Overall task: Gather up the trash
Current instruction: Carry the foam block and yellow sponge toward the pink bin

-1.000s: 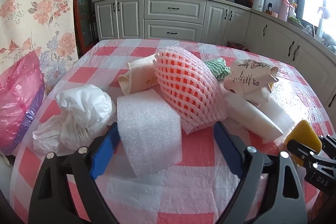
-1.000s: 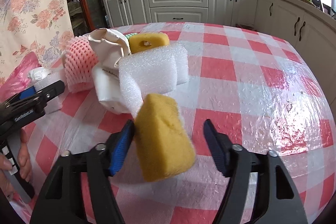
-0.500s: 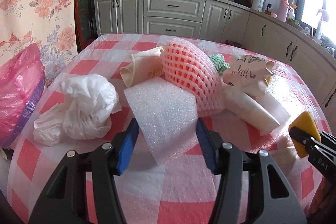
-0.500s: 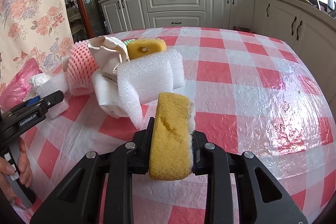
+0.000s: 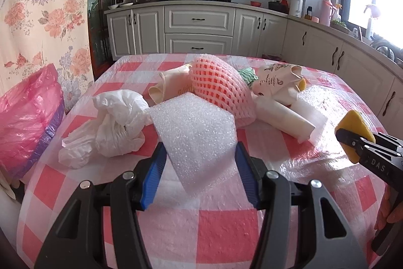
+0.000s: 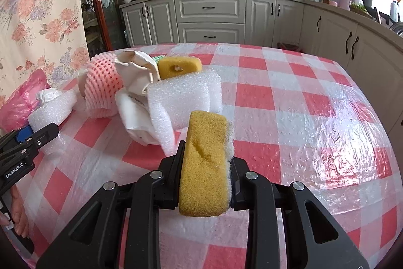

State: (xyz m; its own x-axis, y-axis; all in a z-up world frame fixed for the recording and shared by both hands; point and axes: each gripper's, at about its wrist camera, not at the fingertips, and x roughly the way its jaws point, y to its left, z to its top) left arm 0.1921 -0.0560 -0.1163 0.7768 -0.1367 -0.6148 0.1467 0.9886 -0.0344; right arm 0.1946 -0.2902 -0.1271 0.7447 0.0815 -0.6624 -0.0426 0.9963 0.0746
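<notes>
Checked tabletop point(image 5: 226, 231): our left gripper point(image 5: 201, 165) has just closed on the white foam sheet point(image 5: 196, 132) near the left edge; right gripper point(image 6: 206, 168) clenches the yellow sponge point(image 6: 204, 163). Pink bag point(image 5: 27, 117) lies off the left edge, nearest our left hand.

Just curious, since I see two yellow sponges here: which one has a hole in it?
The yellow sponge at the back of the trash pile, lying behind the white foam roll, shows the hole. The other sponge is clamped in the right gripper.
</notes>
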